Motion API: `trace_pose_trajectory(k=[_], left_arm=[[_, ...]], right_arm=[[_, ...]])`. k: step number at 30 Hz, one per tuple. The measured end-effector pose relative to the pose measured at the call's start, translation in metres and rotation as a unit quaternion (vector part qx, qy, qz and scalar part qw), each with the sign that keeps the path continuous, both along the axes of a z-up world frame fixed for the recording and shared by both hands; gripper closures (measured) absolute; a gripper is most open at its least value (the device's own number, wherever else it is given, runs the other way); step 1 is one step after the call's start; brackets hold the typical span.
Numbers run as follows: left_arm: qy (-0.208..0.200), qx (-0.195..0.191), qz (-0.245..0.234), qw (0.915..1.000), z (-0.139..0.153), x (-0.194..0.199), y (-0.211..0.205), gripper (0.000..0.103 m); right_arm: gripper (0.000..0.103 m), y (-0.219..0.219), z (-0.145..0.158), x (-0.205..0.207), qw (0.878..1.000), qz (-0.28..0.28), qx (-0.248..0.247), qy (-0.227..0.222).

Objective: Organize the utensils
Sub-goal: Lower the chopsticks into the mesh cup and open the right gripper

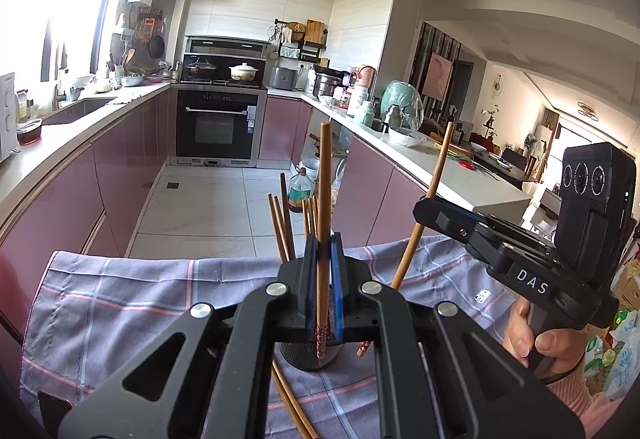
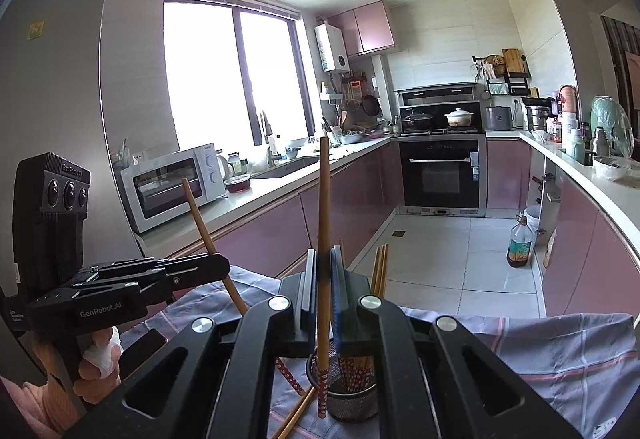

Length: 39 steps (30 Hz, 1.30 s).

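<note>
My left gripper (image 1: 324, 245) is shut on a wooden chopstick (image 1: 325, 199) with a red patterned tip, held upright above a black mesh holder (image 1: 316, 357). My right gripper (image 2: 323, 259) is shut on another chopstick (image 2: 324, 219), its red tip hanging just outside the mesh holder (image 2: 352, 405), which holds several chopsticks. Each gripper shows in the other view: the right one (image 1: 430, 209) with its chopstick (image 1: 438, 167), the left one (image 2: 218, 265) with its chopstick (image 2: 200, 217). Loose chopsticks (image 2: 294, 413) lie on the cloth.
A blue-grey checked cloth (image 1: 132, 299) covers the work surface. Beyond its edge the tiled floor (image 1: 208, 199) drops away, with an oil bottle (image 2: 520, 243) standing on it. Pink cabinets and counters (image 1: 60, 159) run along both sides, with an oven (image 1: 218, 123) at the back.
</note>
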<state>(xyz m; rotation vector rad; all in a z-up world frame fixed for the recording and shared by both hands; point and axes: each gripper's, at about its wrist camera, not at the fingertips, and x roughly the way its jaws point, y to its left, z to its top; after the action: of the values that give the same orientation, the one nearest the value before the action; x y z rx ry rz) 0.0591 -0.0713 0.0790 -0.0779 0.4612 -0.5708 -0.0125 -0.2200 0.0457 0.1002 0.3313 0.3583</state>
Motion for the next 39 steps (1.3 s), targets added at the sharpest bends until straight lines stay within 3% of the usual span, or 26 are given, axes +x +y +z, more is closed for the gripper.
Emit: trace_pose_trajectory(k=[20, 30, 39], left_arm=[[0.007, -0.002, 0.013, 0.9999, -0.004, 0.009, -0.004, 0.096], [-0.003, -0.024, 0.008, 0.9997, 0.007, 0.005, 0.001, 0.096], [0.010, -0.010, 0.012, 0.9998, 0.000, 0.019, -0.009, 0.096]], right_arm=[[0.098, -0.005, -0.006, 0.026, 0.999, -0.035, 0.001, 0.001], [0.098, -0.003, -0.016, 0.038, 0.999, -0.043, -0.002, 0.017], [0.098, 0.002, -0.024, 0.048, 0.998, -0.043, -0.011, 0.034]])
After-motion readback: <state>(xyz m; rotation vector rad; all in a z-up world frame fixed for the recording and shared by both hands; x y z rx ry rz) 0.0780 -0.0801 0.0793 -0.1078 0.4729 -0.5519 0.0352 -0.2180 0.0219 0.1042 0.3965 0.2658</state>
